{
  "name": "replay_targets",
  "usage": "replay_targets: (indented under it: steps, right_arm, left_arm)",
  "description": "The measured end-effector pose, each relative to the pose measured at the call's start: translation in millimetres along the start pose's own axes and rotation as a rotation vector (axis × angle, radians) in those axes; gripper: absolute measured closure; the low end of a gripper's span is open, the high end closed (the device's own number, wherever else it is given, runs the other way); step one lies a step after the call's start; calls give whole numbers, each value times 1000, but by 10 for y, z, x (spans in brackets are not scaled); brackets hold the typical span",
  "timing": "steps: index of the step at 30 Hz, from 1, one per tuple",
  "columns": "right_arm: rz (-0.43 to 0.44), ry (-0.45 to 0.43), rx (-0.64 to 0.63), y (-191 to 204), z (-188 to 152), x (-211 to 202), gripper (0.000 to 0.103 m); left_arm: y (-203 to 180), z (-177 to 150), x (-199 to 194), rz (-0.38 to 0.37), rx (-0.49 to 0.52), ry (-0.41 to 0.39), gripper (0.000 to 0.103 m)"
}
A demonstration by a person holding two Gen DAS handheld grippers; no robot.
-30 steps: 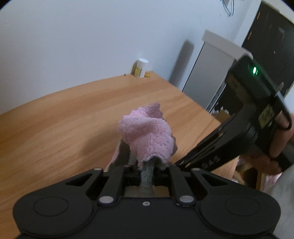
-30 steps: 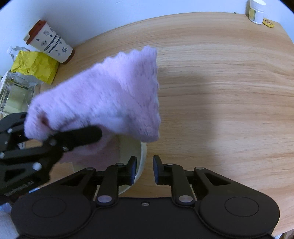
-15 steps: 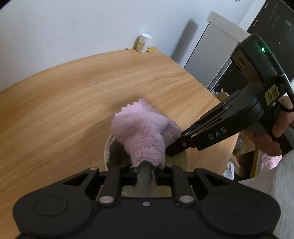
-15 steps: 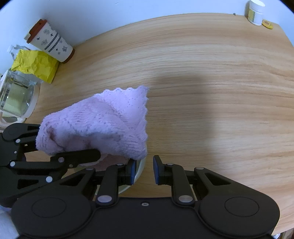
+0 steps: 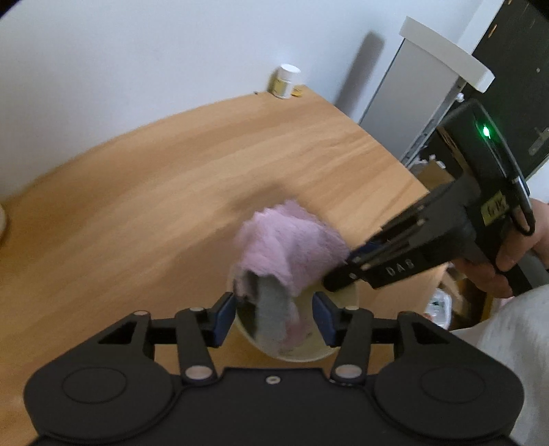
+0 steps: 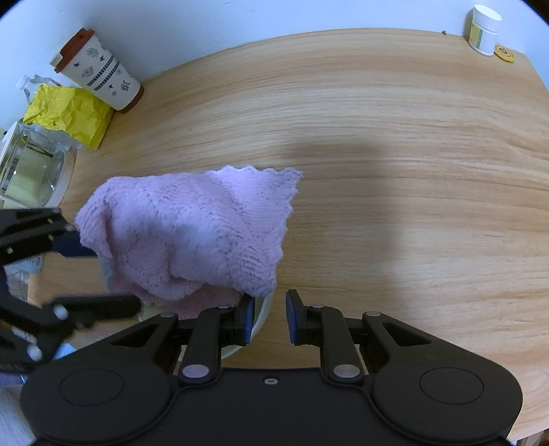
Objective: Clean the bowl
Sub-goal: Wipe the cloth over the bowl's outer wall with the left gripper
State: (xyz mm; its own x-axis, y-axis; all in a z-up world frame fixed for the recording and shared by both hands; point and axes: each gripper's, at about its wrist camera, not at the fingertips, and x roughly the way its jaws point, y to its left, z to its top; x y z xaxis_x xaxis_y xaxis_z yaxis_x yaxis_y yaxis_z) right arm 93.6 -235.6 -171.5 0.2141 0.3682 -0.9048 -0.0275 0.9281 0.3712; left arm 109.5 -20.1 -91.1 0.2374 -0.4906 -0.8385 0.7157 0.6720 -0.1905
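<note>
My left gripper (image 5: pixel 273 320) jaws are opening, pink cloth (image 5: pixel 291 247) loose between them, slumped into the cream bowl (image 5: pixel 302 356). Right gripper (image 6: pixel 270 317) pinches the bowl rim, I think; view's blocked. Bowl sits near the wooden table (image 6: pixel 394 137) front edge; beyond it, open tabletop.

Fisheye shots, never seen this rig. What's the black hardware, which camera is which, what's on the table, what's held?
No robot arm: a person holds a hand-held two-finger gripper in each hand, each with a camera looking along its fingers.

The left view shows the left gripper, jaws opening, the pink cloth loose between them and drooping into the cream bowl.

The right view shows the right gripper pinching the bowl's rim.

On the wooden table: a patterned cup, yellow crumpled paper, a glass jug, a small white jar.
</note>
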Motion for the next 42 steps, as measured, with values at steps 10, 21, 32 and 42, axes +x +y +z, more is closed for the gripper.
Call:
replay_targets:
  steps: [10,21,32,42]
  right_arm:
    - [8,-17,11,5,-47,-27,81]
    - [16,-20,6,-22,-108,-69,75]
    - [41,-30,27,-85,-157,-90,73]
    - [40,-43,41,-101,-189,-133,73]
  left_arm:
    - [-167,374,-78,43,190,-40,34]
    - [-686,330,389,63,509,110,35]
    - [-718,300,729,75,562,186,57]
    - [-636,270,785,74,565,192,86]
